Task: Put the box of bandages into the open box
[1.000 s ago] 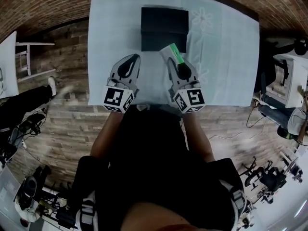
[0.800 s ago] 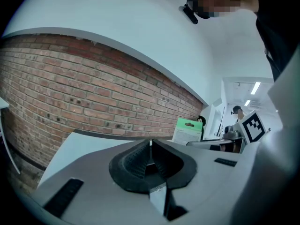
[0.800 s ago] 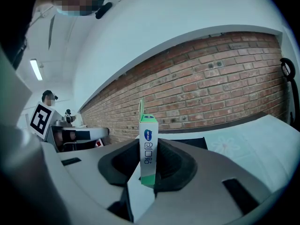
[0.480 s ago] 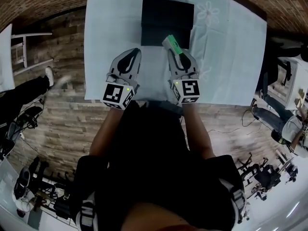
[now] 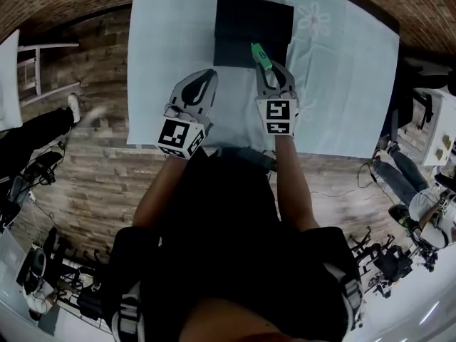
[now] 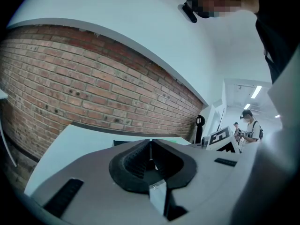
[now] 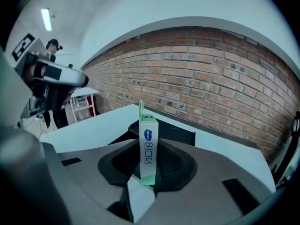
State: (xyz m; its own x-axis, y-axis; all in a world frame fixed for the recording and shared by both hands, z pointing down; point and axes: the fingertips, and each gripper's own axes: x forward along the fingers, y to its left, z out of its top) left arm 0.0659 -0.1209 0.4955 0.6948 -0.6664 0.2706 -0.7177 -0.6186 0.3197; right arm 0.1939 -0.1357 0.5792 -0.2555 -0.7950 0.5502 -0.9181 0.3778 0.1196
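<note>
My right gripper (image 5: 265, 68) is shut on the box of bandages (image 5: 261, 55), a thin white and green carton standing on edge between the jaws (image 7: 148, 149). It hangs at the near right edge of the open box (image 5: 251, 28), a black square box at the far middle of the table; that black box (image 7: 178, 132) lies just beyond the carton in the right gripper view. My left gripper (image 5: 204, 76) is shut with nothing in it (image 6: 150, 146), held over the cloth to the left and nearer than the black box.
A pale blue cloth with a flower print covers the table (image 5: 342, 84). A brick wall (image 7: 211, 88) runs behind the table. A white stool (image 5: 43, 70) stands at the left, and people (image 5: 420, 212) and office gear are at the right.
My right gripper has carried the bandage box forward and turned it more upright, up to the black box's near edge. The left gripper has shifted slightly right and forward.
</note>
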